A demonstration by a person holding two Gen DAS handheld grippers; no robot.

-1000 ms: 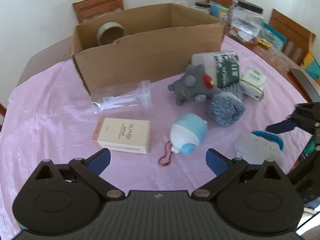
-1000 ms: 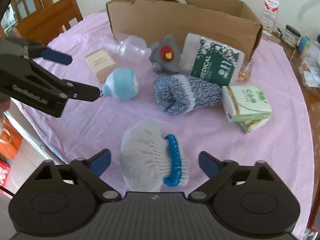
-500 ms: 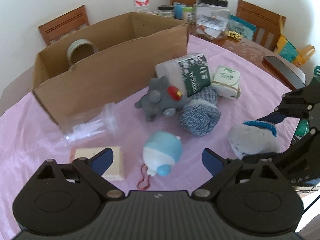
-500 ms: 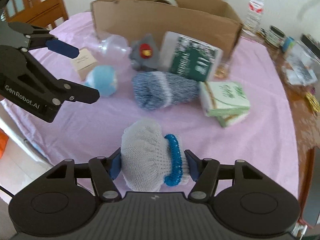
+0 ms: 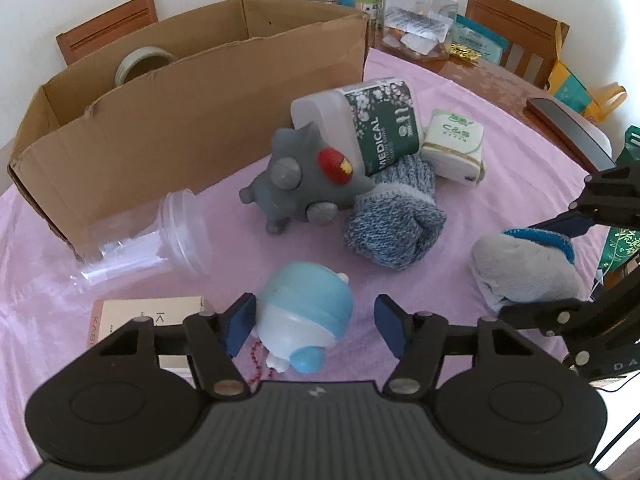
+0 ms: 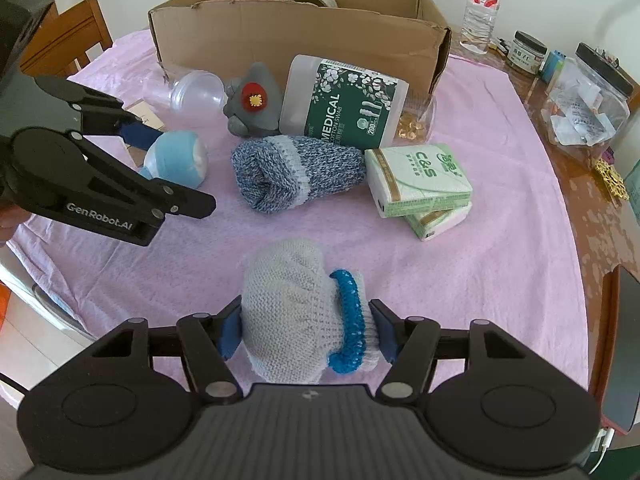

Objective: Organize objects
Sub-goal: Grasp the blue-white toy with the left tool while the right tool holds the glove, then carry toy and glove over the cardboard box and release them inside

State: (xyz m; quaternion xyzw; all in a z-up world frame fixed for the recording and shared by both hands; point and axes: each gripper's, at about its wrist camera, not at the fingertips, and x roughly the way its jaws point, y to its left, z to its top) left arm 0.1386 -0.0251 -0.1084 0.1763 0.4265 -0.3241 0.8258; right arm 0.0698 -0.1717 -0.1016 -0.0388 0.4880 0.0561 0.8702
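A round blue-and-white toy [image 5: 304, 312] lies on the pink cloth between the jaws of my left gripper [image 5: 316, 324]. The jaws are closing; the left pad is at the toy's side and a gap shows at the right pad. My right gripper [image 6: 307, 330] is shut on a rolled white knit glove with a blue cuff [image 6: 296, 320], low over the cloth. The open cardboard box [image 5: 180, 120] stands at the back with a tape roll [image 5: 140, 64] inside. In the right wrist view my left gripper [image 6: 168, 166] straddles the toy [image 6: 176, 158].
Loose on the cloth lie a grey spiky toy [image 5: 300, 184], a cotton swab tub [image 5: 372, 120], a rolled blue knit sock [image 5: 392, 220], tissue packs [image 5: 454, 146], a clear jar [image 5: 140, 240] and a beige carton [image 5: 136, 316]. Jars and a bottle [image 6: 480, 4] stand beyond.
My left gripper came down over the blue toy and narrowed its jaws around it. My right gripper closed on the white glove and holds it still.
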